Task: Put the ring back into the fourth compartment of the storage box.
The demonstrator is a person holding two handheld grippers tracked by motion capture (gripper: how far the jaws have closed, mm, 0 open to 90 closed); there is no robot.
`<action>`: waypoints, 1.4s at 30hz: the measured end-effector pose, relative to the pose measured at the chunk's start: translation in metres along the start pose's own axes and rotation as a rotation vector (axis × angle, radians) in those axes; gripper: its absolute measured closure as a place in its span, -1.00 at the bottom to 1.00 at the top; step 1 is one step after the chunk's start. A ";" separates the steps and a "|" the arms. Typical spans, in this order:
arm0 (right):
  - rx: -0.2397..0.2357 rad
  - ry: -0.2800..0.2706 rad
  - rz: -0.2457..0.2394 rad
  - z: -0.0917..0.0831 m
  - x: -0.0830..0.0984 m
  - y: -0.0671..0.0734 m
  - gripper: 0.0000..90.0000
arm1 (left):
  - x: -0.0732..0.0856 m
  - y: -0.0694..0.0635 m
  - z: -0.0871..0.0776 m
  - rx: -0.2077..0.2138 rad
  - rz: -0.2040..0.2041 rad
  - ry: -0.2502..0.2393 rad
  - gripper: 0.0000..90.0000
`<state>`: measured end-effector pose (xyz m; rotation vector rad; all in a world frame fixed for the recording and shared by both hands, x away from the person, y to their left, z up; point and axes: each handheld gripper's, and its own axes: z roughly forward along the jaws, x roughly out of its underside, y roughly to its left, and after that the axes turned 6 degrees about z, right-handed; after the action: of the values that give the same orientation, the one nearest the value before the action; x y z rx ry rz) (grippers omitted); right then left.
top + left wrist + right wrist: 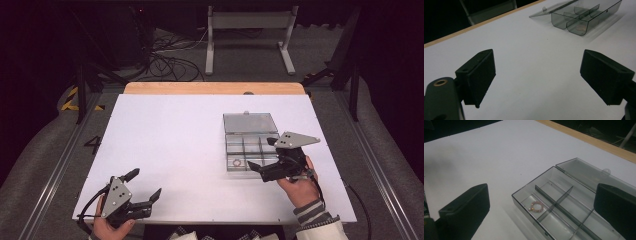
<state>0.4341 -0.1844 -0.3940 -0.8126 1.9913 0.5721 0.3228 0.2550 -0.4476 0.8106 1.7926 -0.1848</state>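
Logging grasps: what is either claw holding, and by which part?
Nothing. Left claw and right claw are both open and empty; the bead ring lies in the box.

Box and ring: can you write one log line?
box: lid open | ring: corner compartment | left gripper: open, empty | right gripper: open, over box

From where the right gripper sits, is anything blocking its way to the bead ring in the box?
Nothing visible does. The box lid lies open, and the bead ring sits uncovered in a corner compartment, just ahead of the open right gripper.

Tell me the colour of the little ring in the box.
Pinkish beads; the ring shows best in the right gripper view.
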 end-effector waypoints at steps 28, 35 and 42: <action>0.069 0.032 0.077 -0.031 0.062 -0.032 -0.99 | 0.000 0.000 0.002 -0.003 0.002 0.007 -0.69; 0.074 0.046 0.092 -0.034 0.076 -0.037 -0.99 | 0.000 0.000 0.002 -0.004 0.004 0.012 -0.69; 0.065 0.057 0.106 -0.036 0.089 -0.042 -1.00 | 0.000 0.000 0.004 -0.003 0.006 0.020 -0.70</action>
<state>0.4095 -0.2648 -0.4563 -0.6934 2.1040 0.5473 0.3254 0.2532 -0.4494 0.8183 1.8087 -0.1711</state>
